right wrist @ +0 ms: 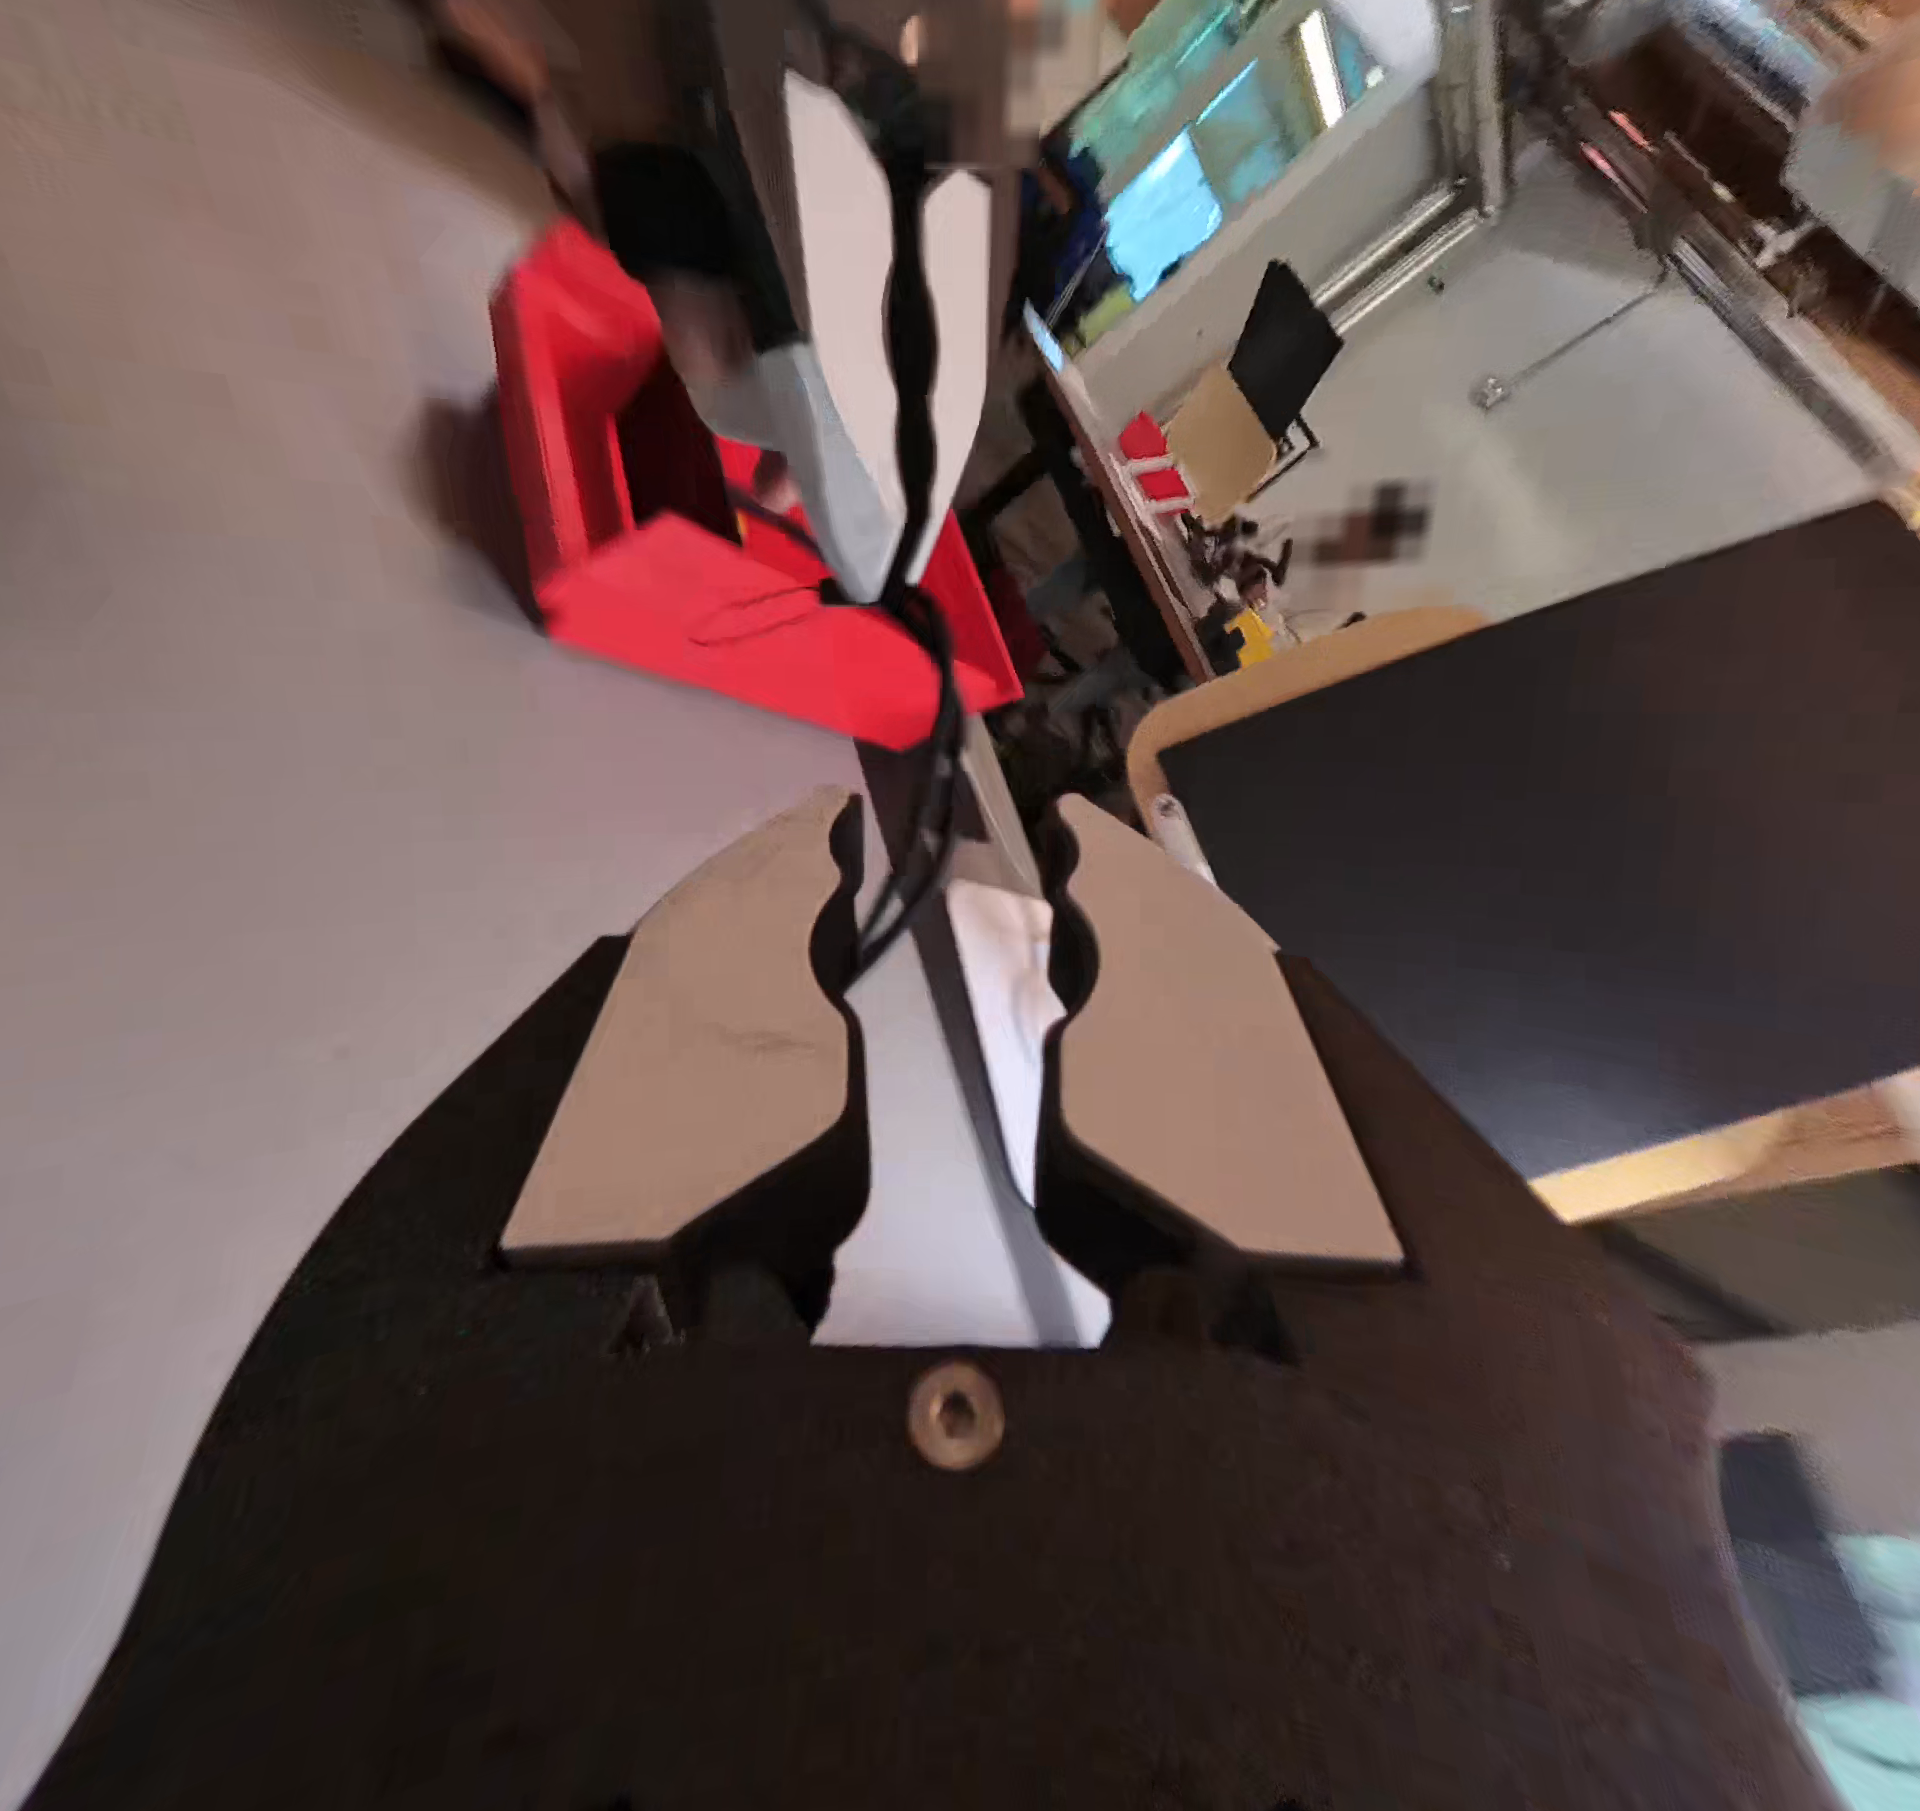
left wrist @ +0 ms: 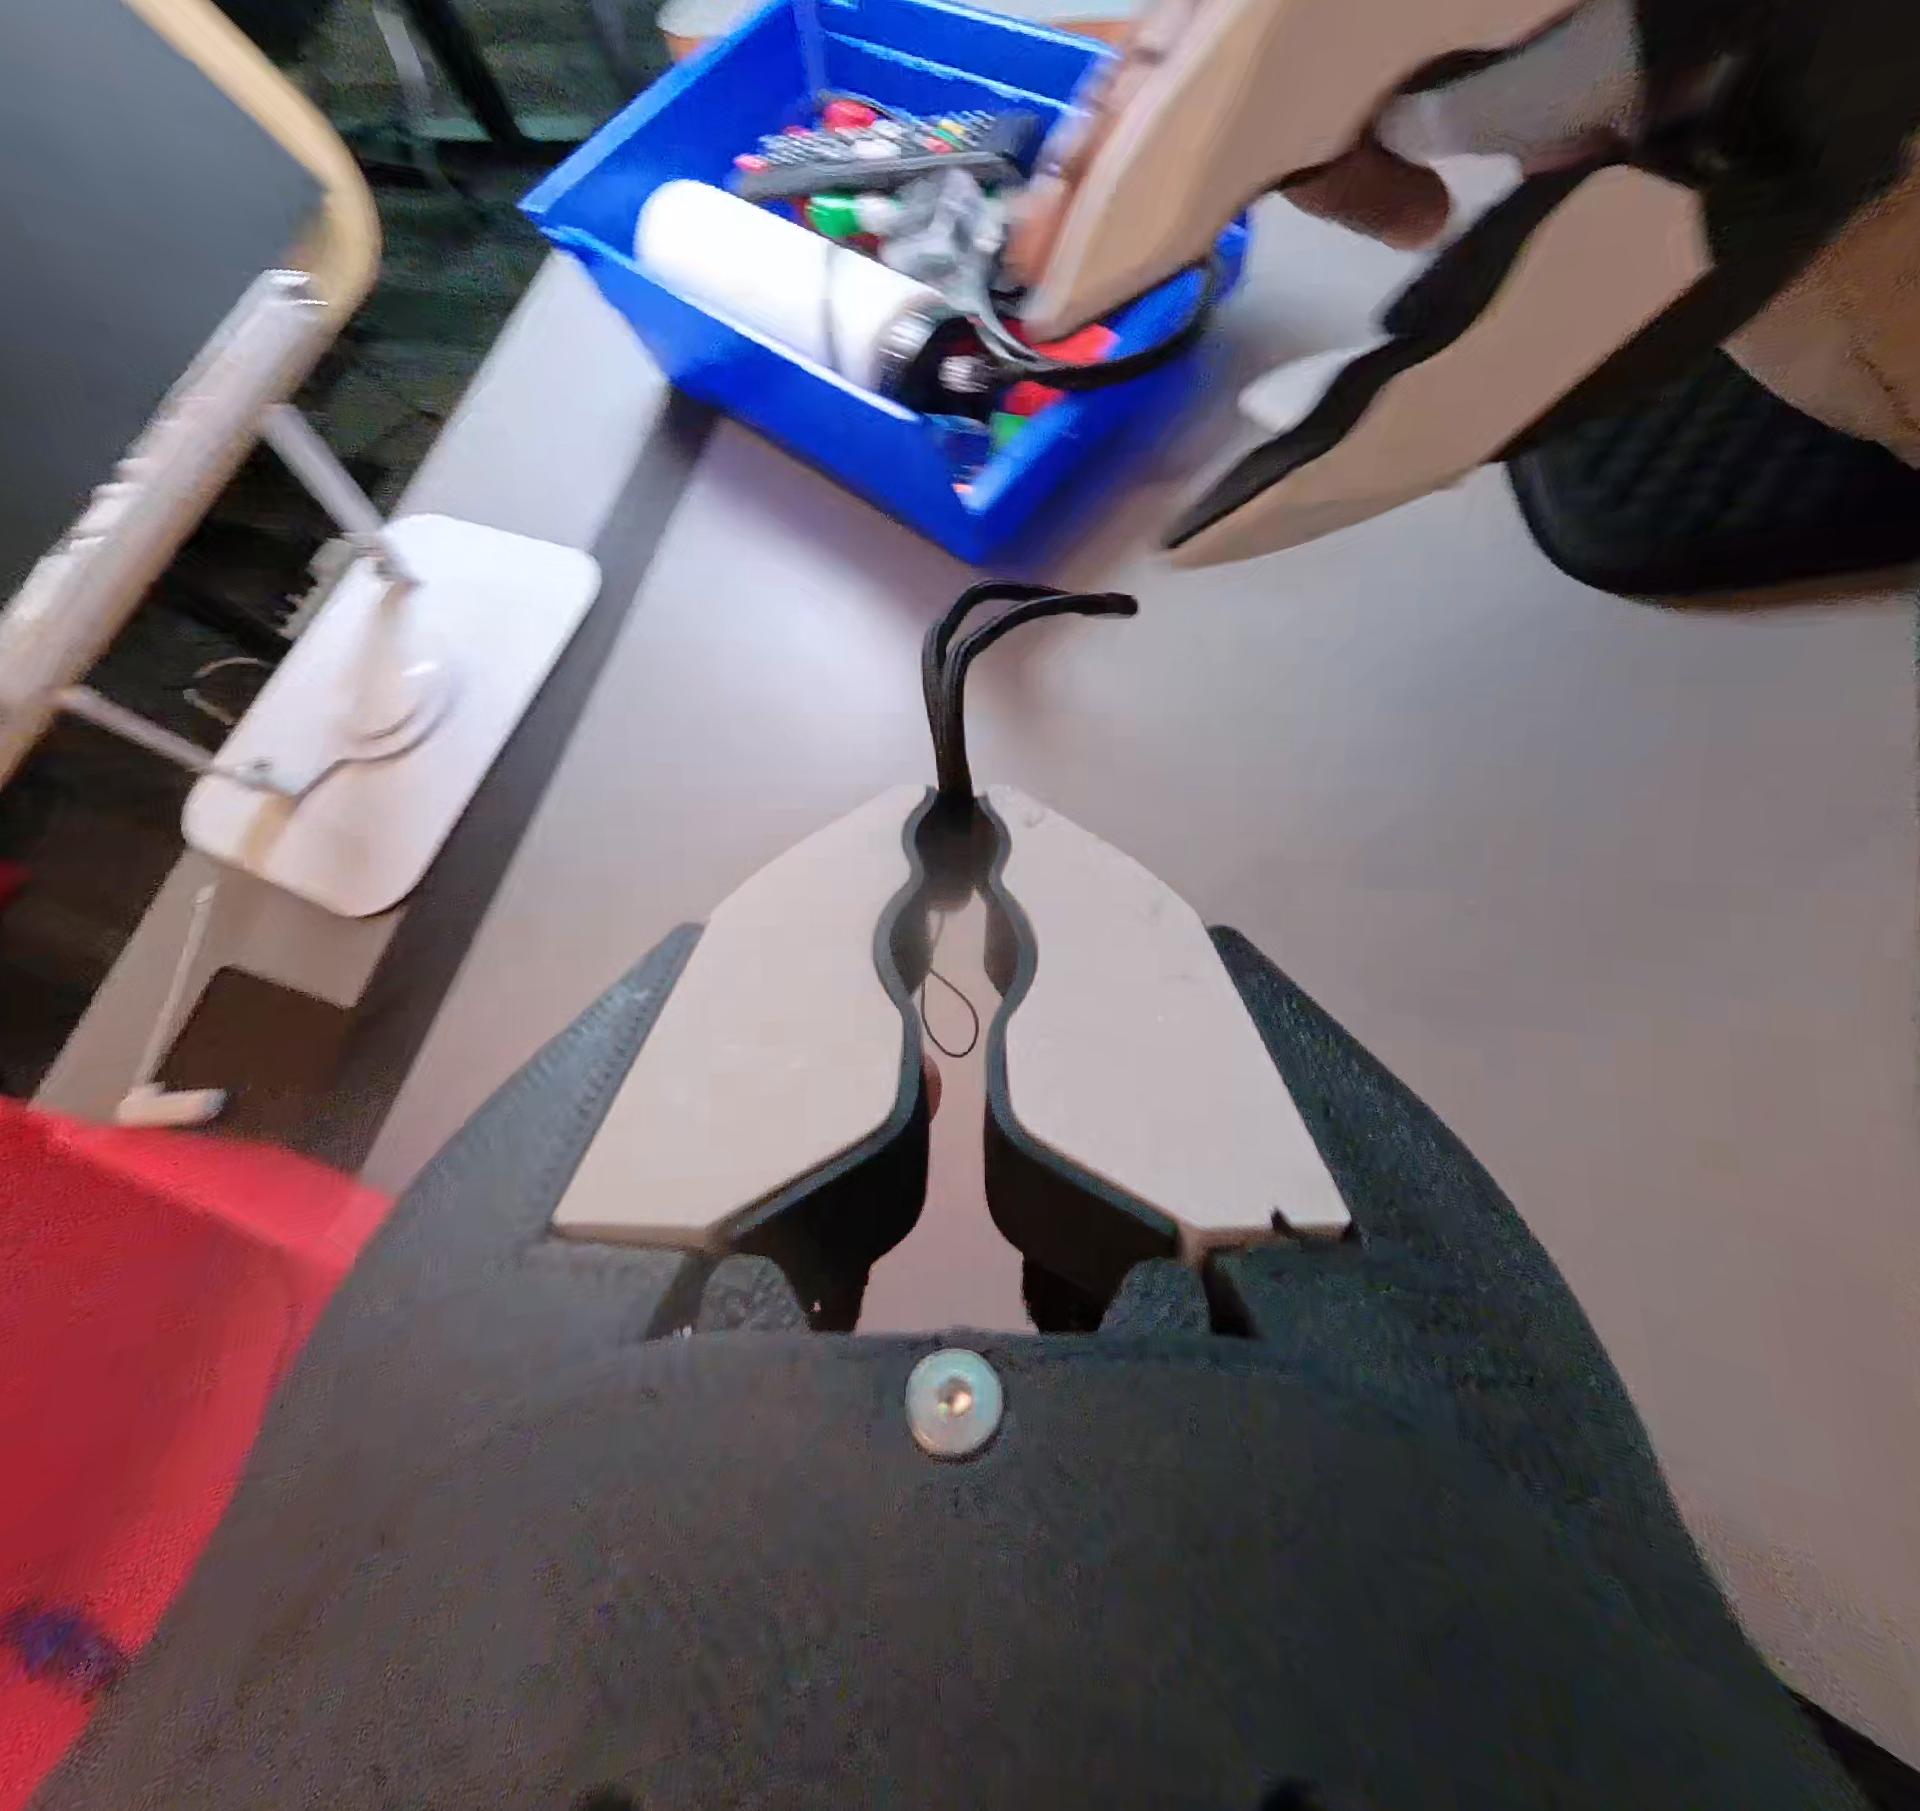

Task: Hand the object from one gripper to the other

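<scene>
- The left gripper (left wrist: 954, 805) has its fingers pressed together on a thin black cord (left wrist: 961, 681). The pinch sits at the very tips, so a good length of cord sticks out in front, which I take to be deliberate: it leaves the other side something free to catch.
- In the right wrist view, the cord (right wrist: 925, 826) trails from those closed tips down into the gap of the right gripper (right wrist: 956, 826), lying close along its left finger (right wrist: 727, 1023). Those fingers stand apart with nothing clamped; whether the cord actually touches the finger I cannot tell.
- The right gripper (left wrist: 1122, 431) approaches from the far right in the left wrist view, blurred, with its mouth wide. My reading is that the handover is at the receiving stage, and the left should not let go until the right has closed.
- Both grippers are held above the grey desk (left wrist: 1351, 930), clear of the bins.
- The blue bin (left wrist: 831, 390) on the desk holds a white cylinder (left wrist: 769, 281), a dark remote control (left wrist: 883, 161), a black cable and small red and green pieces, all jumbled.
- A red bin (right wrist: 748, 639) sits behind the left gripper; a thin dark line runs across it, but its contents are hidden.
</scene>
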A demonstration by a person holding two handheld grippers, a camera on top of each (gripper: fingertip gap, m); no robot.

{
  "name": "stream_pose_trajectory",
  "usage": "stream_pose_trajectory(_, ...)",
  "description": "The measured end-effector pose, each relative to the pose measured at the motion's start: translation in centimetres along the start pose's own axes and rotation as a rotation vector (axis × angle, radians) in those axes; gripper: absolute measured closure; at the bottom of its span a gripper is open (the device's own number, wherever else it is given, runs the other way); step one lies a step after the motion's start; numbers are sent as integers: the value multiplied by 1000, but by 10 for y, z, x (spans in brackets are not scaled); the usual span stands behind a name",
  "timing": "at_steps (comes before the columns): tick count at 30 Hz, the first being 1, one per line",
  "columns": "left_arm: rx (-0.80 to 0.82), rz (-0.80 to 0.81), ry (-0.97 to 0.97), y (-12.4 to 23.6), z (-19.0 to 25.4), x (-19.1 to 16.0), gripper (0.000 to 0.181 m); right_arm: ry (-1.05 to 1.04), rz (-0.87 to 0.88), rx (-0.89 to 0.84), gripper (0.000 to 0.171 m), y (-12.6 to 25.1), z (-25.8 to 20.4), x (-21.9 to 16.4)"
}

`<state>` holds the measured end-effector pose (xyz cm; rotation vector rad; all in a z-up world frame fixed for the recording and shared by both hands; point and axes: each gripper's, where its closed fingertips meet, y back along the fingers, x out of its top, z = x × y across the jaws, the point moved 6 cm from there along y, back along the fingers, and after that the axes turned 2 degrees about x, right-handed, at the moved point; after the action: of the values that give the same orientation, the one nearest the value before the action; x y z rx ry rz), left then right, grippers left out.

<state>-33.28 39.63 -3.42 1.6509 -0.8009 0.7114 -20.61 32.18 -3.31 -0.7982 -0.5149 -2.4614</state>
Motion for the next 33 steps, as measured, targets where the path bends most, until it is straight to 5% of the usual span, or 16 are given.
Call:
stream_pose_trajectory(5, -95, -70, -83, -25, 54, 0, 176, 87, -194, 236, 138, -13, -41, -2)
stream_pose_trajectory(8, -100, -19, -71, -26, 60, 0, 174, 134, -190, 192, 167, -14, -46, -15)
stream_pose_trajectory(16, 19, 198, -95, -17, 43, 8, 143, -129, -128, 145, 168, 18, 4, -39)
stream_pose_trajectory(26, 145, 24, -336, -55, 54, -6, 171, -74, -210, 296, 168, -5, -28, -43)
stream_pose_trajectory(33, 76, -36, -213, -50, 49, -11, 172, -50, -176, 225, 147, -9, -28, -35)
